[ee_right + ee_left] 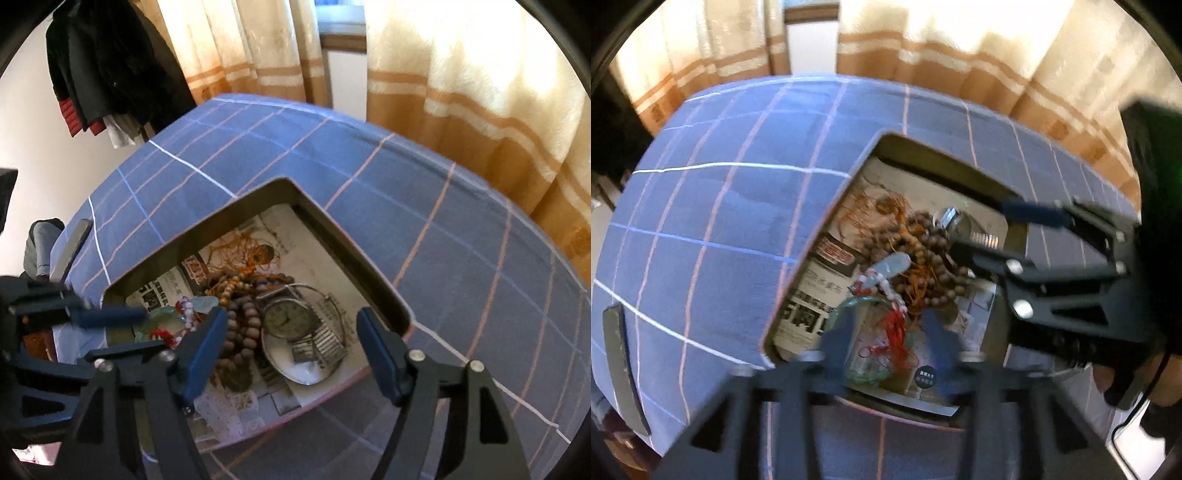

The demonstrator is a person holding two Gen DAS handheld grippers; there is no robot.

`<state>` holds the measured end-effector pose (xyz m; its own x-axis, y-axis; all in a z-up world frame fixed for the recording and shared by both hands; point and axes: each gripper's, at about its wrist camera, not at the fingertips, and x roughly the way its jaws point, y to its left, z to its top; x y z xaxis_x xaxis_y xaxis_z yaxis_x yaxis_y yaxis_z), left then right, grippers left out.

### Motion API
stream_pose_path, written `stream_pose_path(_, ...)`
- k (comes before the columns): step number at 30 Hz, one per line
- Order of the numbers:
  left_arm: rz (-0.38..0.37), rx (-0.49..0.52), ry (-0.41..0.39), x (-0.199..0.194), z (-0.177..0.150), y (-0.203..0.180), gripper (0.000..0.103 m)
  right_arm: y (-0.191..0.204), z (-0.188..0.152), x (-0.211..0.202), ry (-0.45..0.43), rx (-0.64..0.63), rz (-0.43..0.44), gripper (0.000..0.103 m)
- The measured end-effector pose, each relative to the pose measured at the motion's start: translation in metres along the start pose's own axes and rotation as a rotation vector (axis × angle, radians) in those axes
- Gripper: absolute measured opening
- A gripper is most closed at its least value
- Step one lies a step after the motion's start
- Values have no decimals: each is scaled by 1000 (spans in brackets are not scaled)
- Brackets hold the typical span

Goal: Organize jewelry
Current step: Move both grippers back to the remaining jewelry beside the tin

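An open box (pixel 827 221) lined with newspaper is sunk in the blue checked cloth; its rim also shows in the right wrist view (pixel 284 184). Inside lie brown wooden bead strings (pixel 923 254) (pixel 240 317), a green jade bangle with red tassel (pixel 864 332) (pixel 159 317), a pale pendant (pixel 892 267) and a silver wristwatch (pixel 290 317) (pixel 955 221) with its metal band on a small white dish (pixel 306 373). My left gripper (pixel 890 338) is open, its fingers astride the bangle. My right gripper (pixel 291 350) is open above the watch and beads, and shows in the left wrist view (pixel 990 229).
The blue checked cloth (pixel 443 229) covers a table in front of beige and orange curtains (pixel 461 74). A dark flat bar (pixel 620 365) lies on the cloth at the left edge. Dark jackets (pixel 110 66) hang on the wall at the left.
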<state>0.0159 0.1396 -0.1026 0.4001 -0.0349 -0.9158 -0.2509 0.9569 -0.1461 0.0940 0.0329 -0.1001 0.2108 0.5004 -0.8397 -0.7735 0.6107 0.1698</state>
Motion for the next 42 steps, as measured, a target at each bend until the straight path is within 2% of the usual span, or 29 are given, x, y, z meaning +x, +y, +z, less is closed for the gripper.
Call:
stream_pose_path(1, 11, -10, -23, -6, 0, 1, 66, 1, -3, -6, -3, 3, -1, 76)
stream_pose_path(2, 15, -16, -31, -10, -1, 2, 70, 1, -6, -12, -12, 7, -5, 76)
stream_pose_path(7, 12, -22, -28, -19, -4, -2, 70, -7, -34, -48, -31, 64, -21, 76)
stream_pose_path(11, 13, 1, -25, -24, -11, -18, 70, -22, -69, -80, -38, 125, -55, 76)
stream_pose_path(17, -21, 31, -21, -27, -22, -52, 70, -72, -128, -116, -7, 278, -146, 76)
stream_pose_path(20, -30, 59, 0, -21, -29, -72, 70, -98, -151, -122, 16, 355, -174, 71)
stream_pose_path(26, -30, 82, 13, -15, -38, -98, 70, -110, -162, -121, 27, 374, -162, 62)
stream_pose_path(35, -59, 135, 44, -6, -55, -139, 70, -112, -163, -100, 23, 353, -91, 60)
stream_pose_path(37, -59, 155, 51, -2, -58, -148, 70, -114, -162, -91, 26, 359, -69, 54)
stream_pose_path(39, -66, 158, 61, 1, -60, -152, 70, -117, -162, -82, 43, 386, 15, 29)
stream_pose_path(40, -72, 160, 65, 3, -60, -154, 70, -115, -161, -84, 38, 378, 7, 27)
stream_pose_path(42, -79, 170, 66, 4, -61, -158, 70, -108, -159, -92, 25, 339, -8, 18)
